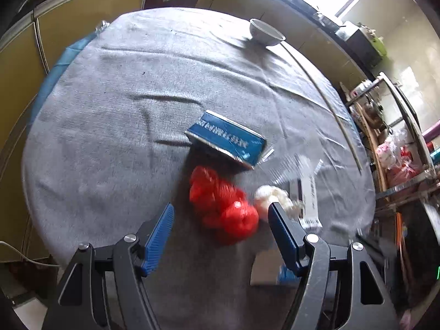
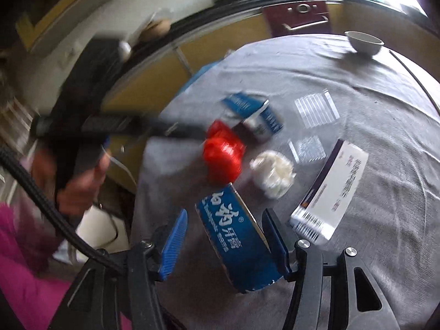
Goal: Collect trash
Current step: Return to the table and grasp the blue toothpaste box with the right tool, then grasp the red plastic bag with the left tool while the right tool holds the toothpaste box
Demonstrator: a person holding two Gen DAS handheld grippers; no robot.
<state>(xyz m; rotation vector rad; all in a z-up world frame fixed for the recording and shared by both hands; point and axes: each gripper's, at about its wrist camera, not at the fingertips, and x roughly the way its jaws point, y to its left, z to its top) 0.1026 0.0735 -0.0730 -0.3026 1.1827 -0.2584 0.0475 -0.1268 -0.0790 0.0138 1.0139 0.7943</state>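
blue ribbed pads of the left gripper (image 1: 221,211) are seen held wide apart, with nothing pressed between them; a crumpled red plastic bag (image 1: 224,206) is seen on the cloth just ahead, in the gap between the fingertips, and a white crumpled wad (image 1: 268,195) lies against the right-hand fingertip. beyond these a blue carton (image 1: 227,140) is set flat on the grey tablecloth (image 1: 110,110), and a white bowl (image 1: 265,31) stands at the far edge

on the right gripper (image 2: 227,218) the jaws are parted, and a blue toothpaste box (image 2: 233,244) is seen between them: its side is touched by the right-hand pad, while a clear gap is left at the other pad. a white and purple box (image 2: 331,192) lies just beside it, with clear sachets (image 2: 315,107) farther out. a hand (image 2: 79,181) gripping the other tool is seen at the left, blurred
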